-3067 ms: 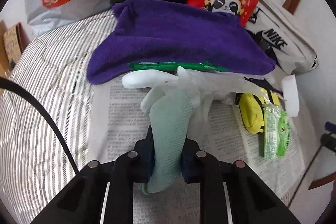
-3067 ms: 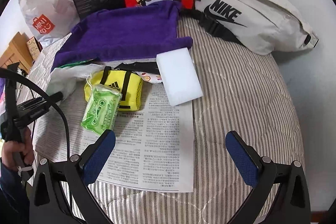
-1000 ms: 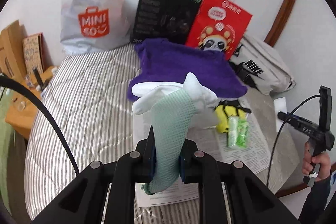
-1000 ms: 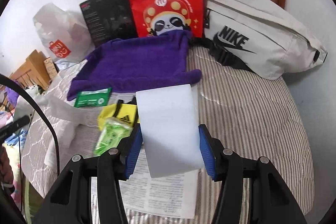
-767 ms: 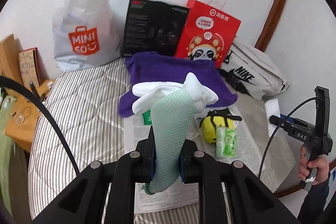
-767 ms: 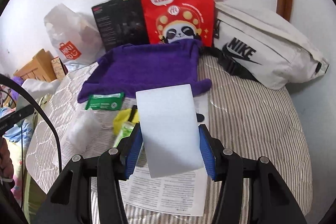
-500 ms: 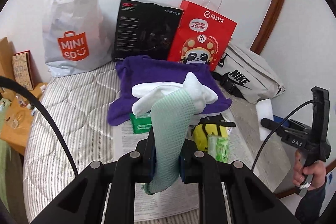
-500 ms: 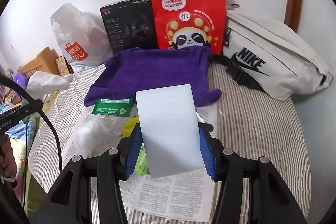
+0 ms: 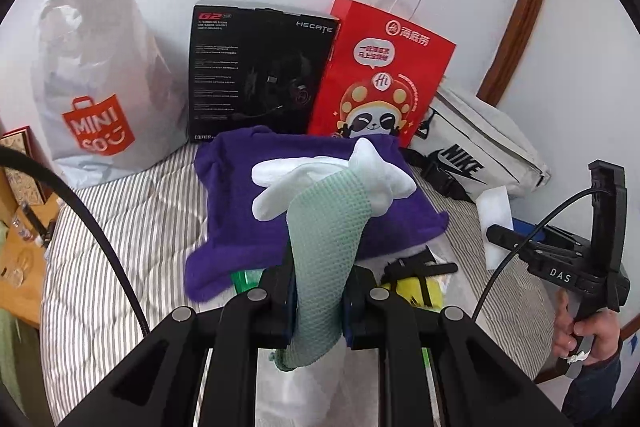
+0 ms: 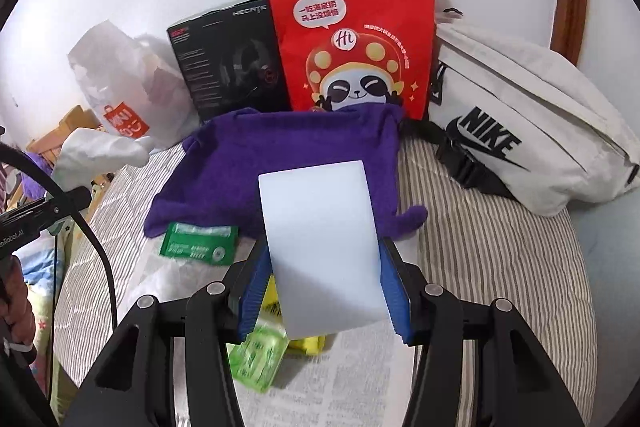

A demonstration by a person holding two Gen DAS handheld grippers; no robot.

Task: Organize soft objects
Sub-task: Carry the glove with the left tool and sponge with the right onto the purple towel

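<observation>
I count one purple towel (image 10: 280,163), one white sponge block (image 10: 324,247), one glove (image 9: 328,227), two green wipe packs (image 10: 198,243) (image 10: 256,357), one yellow pouch (image 9: 416,289), three bags (image 10: 360,39) (image 10: 532,131) (image 9: 92,79), one black box (image 9: 256,71).

Both wrist cameras look steeply down along their jaws toward the striped bed's (image 9: 120,227) far edge. Both views share the crumpled purple fleece cloth (image 9: 248,219) (image 10: 288,155) and the red panda-print paper bag (image 9: 380,75) (image 10: 352,39).

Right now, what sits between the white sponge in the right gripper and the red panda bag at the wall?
In the right wrist view, only the purple towel lies between the white sponge and the red panda bag.
</observation>
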